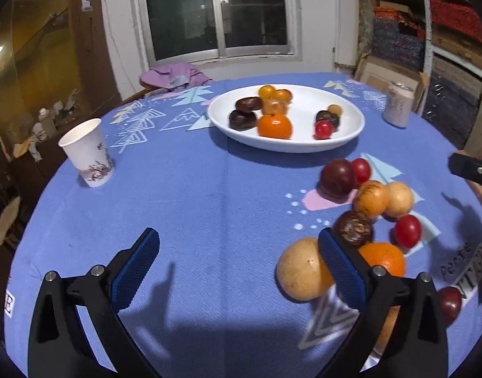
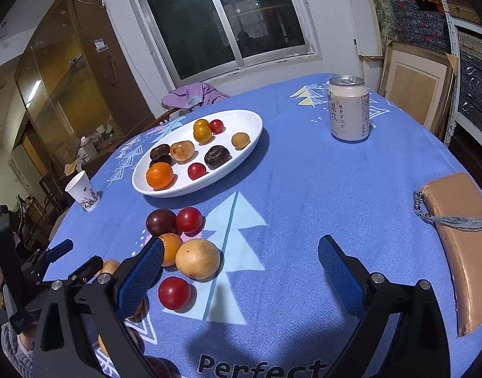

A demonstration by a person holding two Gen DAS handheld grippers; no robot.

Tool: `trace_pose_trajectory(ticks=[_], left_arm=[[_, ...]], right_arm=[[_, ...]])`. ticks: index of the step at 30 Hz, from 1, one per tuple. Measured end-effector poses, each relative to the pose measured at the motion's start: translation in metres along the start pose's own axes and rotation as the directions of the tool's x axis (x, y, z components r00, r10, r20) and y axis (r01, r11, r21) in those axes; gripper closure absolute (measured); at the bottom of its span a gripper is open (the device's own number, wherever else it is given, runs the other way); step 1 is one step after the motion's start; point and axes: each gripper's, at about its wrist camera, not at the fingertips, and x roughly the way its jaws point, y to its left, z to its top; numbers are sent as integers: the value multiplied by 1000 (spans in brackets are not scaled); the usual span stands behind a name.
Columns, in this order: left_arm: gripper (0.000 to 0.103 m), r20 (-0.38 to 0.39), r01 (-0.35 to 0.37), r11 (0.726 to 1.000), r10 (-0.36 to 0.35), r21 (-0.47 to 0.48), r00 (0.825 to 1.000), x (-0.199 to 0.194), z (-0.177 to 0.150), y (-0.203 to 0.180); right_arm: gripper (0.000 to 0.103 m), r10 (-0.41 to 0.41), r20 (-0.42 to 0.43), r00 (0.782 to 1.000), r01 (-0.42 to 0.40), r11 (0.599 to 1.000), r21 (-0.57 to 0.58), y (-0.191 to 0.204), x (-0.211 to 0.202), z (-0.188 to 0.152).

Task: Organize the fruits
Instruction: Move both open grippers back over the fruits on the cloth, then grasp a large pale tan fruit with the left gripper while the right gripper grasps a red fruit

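A white oval plate (image 1: pixel 344 132) (image 2: pixel 250 145) on the blue tablecloth holds several fruits: an orange (image 1: pixel 275 126) (image 2: pixel 160 175), dark plums, yellow fruits and red ones. Loose fruits lie in front of it: a dark plum (image 1: pixel 337 177) (image 2: pixel 160 221), red fruits (image 1: pixel 407 231) (image 2: pixel 174 293), a tan round fruit (image 1: pixel 300 269) (image 2: pixel 197 259) and an orange (image 1: pixel 384 258). My left gripper (image 1: pixel 239 267) is open and empty, its right finger (image 1: pixel 341 271) beside the tan fruit. My right gripper (image 2: pixel 241 274) is open and empty, just right of the loose fruits.
A paper cup (image 1: pixel 87 154) (image 2: pixel 82 191) stands at the table's left. A drink can (image 2: pixel 348 108) (image 1: pixel 398 104) stands at the far right. A tan pouch (image 2: pixel 461 245) lies at the right edge. A purple cloth (image 1: pixel 174 75) hangs on a chair behind.
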Motion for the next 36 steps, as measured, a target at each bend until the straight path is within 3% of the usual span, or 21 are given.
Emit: trace_pose_trajectory(ticks=[2, 4, 6, 8, 11, 14, 17, 19, 23, 24, 26, 28, 33, 36], left_arm=[[4, 11, 42, 998, -42, 53, 999, -5, -2, -11], [4, 18, 3, 994, -5, 112, 1000, -7, -7, -23], [4, 3, 22, 995, -22, 102, 1000, -7, -8, -19], [4, -56, 55, 997, -52, 54, 997, -1, -11, -8], [4, -229, 98, 995, -92, 13, 969, 23, -24, 8], [4, -174, 86, 996, -88, -17, 981, 17, -19, 14], [4, -127, 123, 990, -114, 66, 985, 11, -16, -6], [4, -102, 75, 989, -63, 125, 993, 12, -10, -20], [5, -127, 79, 993, -67, 87, 990, 27, -1, -16], [8, -135, 94, 993, -85, 69, 987, 28, -1, -13], [40, -137, 175, 984, -169, 34, 976, 24, -4, -7], [58, -132, 231, 972, -225, 31, 965, 20, -8, -8], [58, -117, 240, 969, -233, 53, 965, 16, -11, -14], [58, -113, 203, 978, -198, 36, 974, 15, -11, -8]], right_arm=[[4, 5, 3, 1000, -5, 1000, -1, 0, -1, 0], [4, 7, 1, 1000, -7, 1000, 0, 0, -1, 0], [4, 11, -1, 1000, -11, 1000, 5, 0, -2, 0], [4, 15, -6, 1000, -15, 1000, 8, 0, -1, 0], [4, 27, -10, 1000, -27, 1000, 6, 2, -2, -1], [4, 37, 1, 999, -37, 999, -3, 4, -5, 0], [4, 35, 7, 999, -35, 999, -9, 6, -6, 0], [4, 31, 4, 1000, -31, 999, -10, 5, -5, 0], [4, 25, -6, 1000, -26, 1000, -18, 6, -1, -1], [4, 25, -8, 1000, -25, 999, -21, 7, -1, -1], [4, 28, -12, 1000, -28, 999, -26, 8, 0, -2], [4, 34, -23, 999, -35, 999, -35, 9, 0, -3], [4, 68, -65, 996, -72, 996, -58, 16, 6, -7], [4, 95, -105, 990, -103, 992, -71, 21, 10, -11]])
